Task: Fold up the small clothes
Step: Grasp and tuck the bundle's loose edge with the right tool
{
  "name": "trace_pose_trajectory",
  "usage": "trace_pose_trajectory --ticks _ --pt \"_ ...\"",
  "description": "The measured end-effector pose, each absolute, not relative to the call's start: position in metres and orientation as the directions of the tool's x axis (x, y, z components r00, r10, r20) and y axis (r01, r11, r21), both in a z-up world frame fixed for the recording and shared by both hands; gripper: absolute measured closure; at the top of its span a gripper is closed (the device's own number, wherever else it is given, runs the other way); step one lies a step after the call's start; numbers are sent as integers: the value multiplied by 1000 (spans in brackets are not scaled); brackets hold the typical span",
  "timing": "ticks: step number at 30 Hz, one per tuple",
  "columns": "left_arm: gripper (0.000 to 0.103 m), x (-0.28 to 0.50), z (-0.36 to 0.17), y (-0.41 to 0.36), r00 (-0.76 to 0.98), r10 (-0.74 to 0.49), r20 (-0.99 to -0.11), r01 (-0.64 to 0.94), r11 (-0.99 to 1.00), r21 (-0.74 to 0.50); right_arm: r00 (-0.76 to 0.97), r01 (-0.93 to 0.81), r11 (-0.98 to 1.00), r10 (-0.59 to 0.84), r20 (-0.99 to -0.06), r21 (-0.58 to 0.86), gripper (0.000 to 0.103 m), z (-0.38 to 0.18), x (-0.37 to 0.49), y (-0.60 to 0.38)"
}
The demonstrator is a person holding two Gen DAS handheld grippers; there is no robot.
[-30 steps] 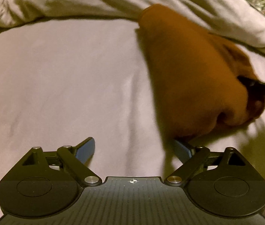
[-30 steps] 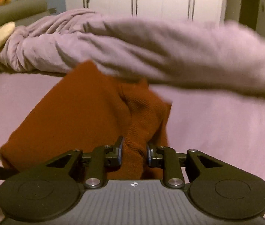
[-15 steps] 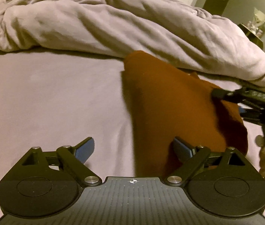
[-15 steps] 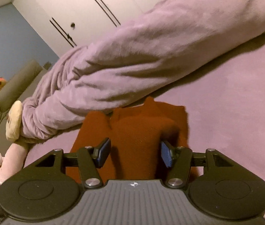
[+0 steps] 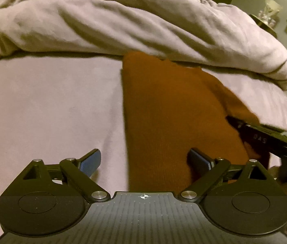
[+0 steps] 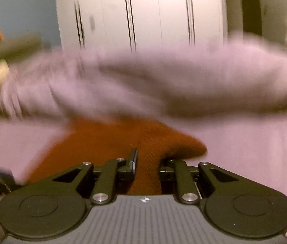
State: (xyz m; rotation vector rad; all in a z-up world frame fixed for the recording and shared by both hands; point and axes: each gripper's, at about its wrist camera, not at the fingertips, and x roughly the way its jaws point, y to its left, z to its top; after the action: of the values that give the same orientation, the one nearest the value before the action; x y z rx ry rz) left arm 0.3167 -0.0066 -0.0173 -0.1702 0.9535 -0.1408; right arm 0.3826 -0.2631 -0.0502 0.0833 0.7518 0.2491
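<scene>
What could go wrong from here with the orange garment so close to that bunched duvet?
1. The right hand-held gripper is closing on a thick ridge of the orange garment; it may catch several layers and undo the fold.
2. The garment's far edge sits against the lilac duvet, so it could snag there.
3. The left hand-held gripper is opening and pins nothing, so the cloth may slide.
</scene>
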Motion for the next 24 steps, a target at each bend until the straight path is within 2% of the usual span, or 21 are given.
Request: trace_pose_trajectory --ticks 1,2,3,4,7,11,13,15,16,19,21,23,24 --pt "5 316 -18 -5 570 -200 -797 40 976 -216 702 -181 962 271 -658 203 81 -51 382 -270" --pt "5 316 -18 -2 569 -202 -797 33 974 -223 703 -172 956 289 -650 238 72 -47 382 -277" --pt "5 317 -18 2 566 -207 -798 22 972 -236 707 -150 954 286 -647 259 51 -41 383 -282" --pt "5 319 -18 3 564 -210 -799 8 969 -249 723 -125 955 273 -635 268 43 -36 382 -288" --pt "6 318 -12 5 570 -213 -794 -3 965 -262 779 -117 956 257 -572 269 41 -16 371 -297" --pt "6 316 -14 -5 572 -215 -792 37 971 -236 805 -187 943 307 -508 274 48 -5 348 -291" --pt "6 317 -19 -6 560 -223 -798 21 967 -255 767 -236 927 362 -530 291 63 -13 345 -285" --pt "5 317 -22 -4 552 -236 -799 5 960 -281 720 -263 925 376 -583 273 87 -26 350 -274" --pt "5 317 -24 -4 548 -242 -801 7 958 -285 704 -267 935 355 -615 234 88 -35 353 -269" --pt "4 317 -29 -1 537 -256 -804 3 953 -301 730 -240 964 255 -633 112 90 -50 359 -265" --pt "4 312 -23 6 542 -261 -799 -24 946 -324 705 -188 960 279 -652 207 90 -48 370 -277" --pt "5 301 -15 9 565 -263 -782 -2 948 -320 717 -124 942 303 -628 313 89 -36 367 -294" --pt "5 292 -12 10 580 -261 -771 27 953 -302 727 -121 931 320 -607 344 84 -30 360 -301"
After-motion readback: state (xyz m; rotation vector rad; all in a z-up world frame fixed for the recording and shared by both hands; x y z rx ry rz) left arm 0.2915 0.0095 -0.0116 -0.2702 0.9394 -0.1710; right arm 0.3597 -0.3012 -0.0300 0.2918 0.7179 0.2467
